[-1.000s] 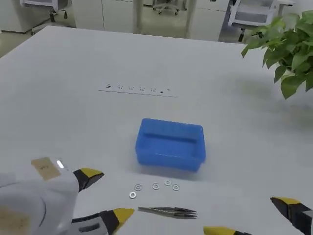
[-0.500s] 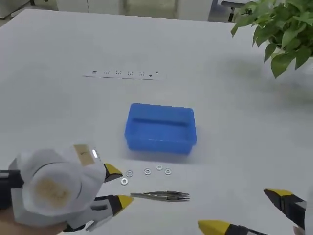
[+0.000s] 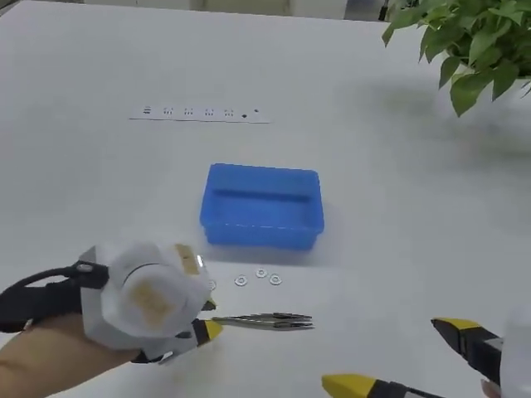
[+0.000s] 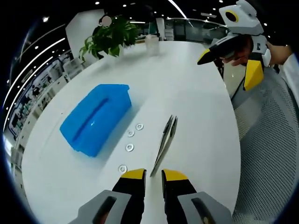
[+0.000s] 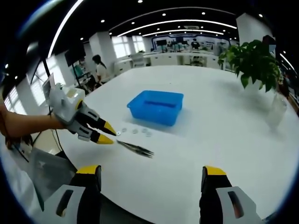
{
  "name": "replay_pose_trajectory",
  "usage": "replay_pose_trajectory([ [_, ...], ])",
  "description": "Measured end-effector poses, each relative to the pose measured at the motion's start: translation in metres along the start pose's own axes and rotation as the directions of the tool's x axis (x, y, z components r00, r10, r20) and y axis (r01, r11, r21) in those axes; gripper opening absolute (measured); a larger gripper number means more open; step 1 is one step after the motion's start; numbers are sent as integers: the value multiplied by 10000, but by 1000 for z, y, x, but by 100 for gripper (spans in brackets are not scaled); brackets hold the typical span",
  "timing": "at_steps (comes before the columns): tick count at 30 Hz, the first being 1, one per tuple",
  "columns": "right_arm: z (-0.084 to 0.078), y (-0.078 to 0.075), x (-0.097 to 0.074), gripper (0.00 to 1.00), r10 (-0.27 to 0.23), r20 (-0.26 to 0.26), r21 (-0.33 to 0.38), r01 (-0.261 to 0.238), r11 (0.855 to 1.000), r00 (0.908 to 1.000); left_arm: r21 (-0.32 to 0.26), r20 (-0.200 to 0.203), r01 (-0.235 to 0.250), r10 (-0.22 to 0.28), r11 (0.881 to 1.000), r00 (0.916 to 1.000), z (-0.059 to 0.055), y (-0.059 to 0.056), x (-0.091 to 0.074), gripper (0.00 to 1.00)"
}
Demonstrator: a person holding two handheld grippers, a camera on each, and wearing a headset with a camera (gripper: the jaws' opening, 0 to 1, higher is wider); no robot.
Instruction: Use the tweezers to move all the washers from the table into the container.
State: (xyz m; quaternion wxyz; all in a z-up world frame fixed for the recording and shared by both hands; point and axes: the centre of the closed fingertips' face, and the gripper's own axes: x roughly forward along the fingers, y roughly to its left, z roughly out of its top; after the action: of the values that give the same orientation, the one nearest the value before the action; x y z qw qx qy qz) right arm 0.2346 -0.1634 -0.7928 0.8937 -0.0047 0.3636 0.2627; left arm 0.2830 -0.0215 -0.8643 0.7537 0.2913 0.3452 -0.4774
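White table (image 3: 390,191) runs out toward a leafy plant (image 3: 473,41) at the far right. On its near part the tweezers (image 3: 267,320) lie flat, lengthwise left to right. Just beyond them the washers (image 3: 261,273) sit in a loose row, four by my count in the left gripper view. All are on the table, and I can see none in the container (image 3: 261,206), the blue tub just beyond the row.

My left gripper (image 4: 153,174) is at the left end of the tweezers. Its jaws stand a narrow gap apart with nothing held, and the tool's end lies right at their tips. My right gripper (image 5: 152,170) hangs at the near right, spread wide and empty, well apart from the tweezers.

I judge the step in hand to be picking up the tweezers. That left end looks like the joined one, so I would reach a little further along and close across both legs, where a squeeze can work the points. I'd go low and slow, because thin steel may skid on this smooth top and the nearest washer lies close beside my left jaw.
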Motion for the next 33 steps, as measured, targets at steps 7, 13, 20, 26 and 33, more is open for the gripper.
replay_pose_trajectory([
  [7,3,-5,0,87,-32,41,61,32,10000,10000,317,-357,387,-375,9988,9987,-5,1,10,1],
  [13,4,-5,0,87,-17,33,12,17,10000,10000,627,-676,618,-575,9961,9961,-11,2,12,0],
  [20,6,0,0,85,166,75,-70,-166,9998,9998,616,-647,1013,-973,9929,9932,-7,-5,9,0],
  [26,14,5,-3,84,318,335,-211,-311,9993,9989,783,-251,808,-791,9936,9966,9,-8,-8,0],
  [33,24,21,-12,80,833,787,-658,-782,9948,9934,821,82,441,-449,9956,9990,26,-16,-35,0],
])
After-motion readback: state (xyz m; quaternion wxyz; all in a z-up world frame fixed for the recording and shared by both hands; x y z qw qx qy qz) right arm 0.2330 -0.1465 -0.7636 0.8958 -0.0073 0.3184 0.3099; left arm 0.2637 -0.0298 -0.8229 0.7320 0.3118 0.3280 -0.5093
